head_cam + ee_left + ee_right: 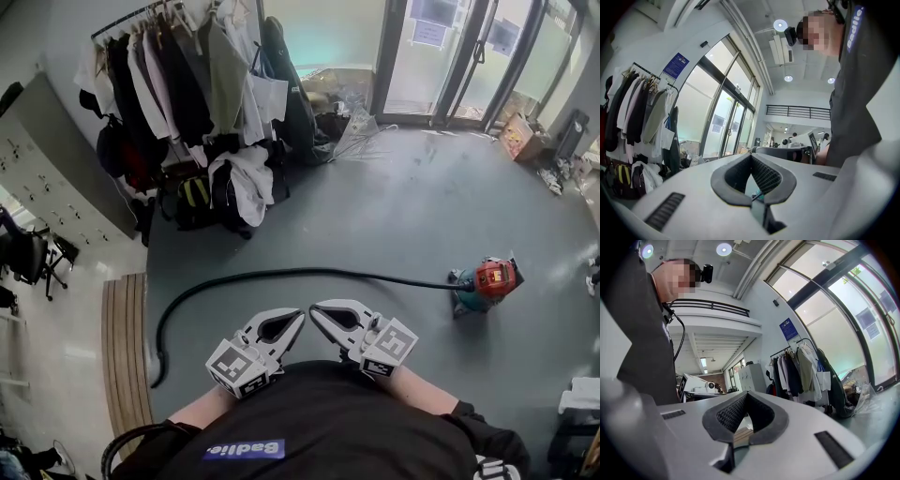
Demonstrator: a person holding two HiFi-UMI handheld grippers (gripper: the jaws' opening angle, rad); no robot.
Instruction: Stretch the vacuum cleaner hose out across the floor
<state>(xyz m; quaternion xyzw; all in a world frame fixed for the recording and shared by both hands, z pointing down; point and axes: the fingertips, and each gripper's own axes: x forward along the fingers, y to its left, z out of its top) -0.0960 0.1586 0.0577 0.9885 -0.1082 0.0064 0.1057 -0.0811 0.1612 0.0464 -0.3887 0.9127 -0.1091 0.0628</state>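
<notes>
1. Currently, hose [281, 274]: on floor, curving away left of vacuum cleaner [487, 281].
2. Left gripper [300, 315]: jaws clenched, empty, left of vacuum cleaner.
3. Right gripper [315, 309]: likewise clenched, empty.
4. Cardboard box [518, 138]: beyond vacuum cleaner; contents unclear.

Head view: person's head, steeply down at floor [394, 216].
Left gripper view: on left gripper [751, 155], level, close behind jaws, facing glass doors [724, 126].
Right gripper view: on right gripper [746, 393], level, facing white cabinet [751, 377].
Shared: clothes rack [178, 84], all three.
</notes>
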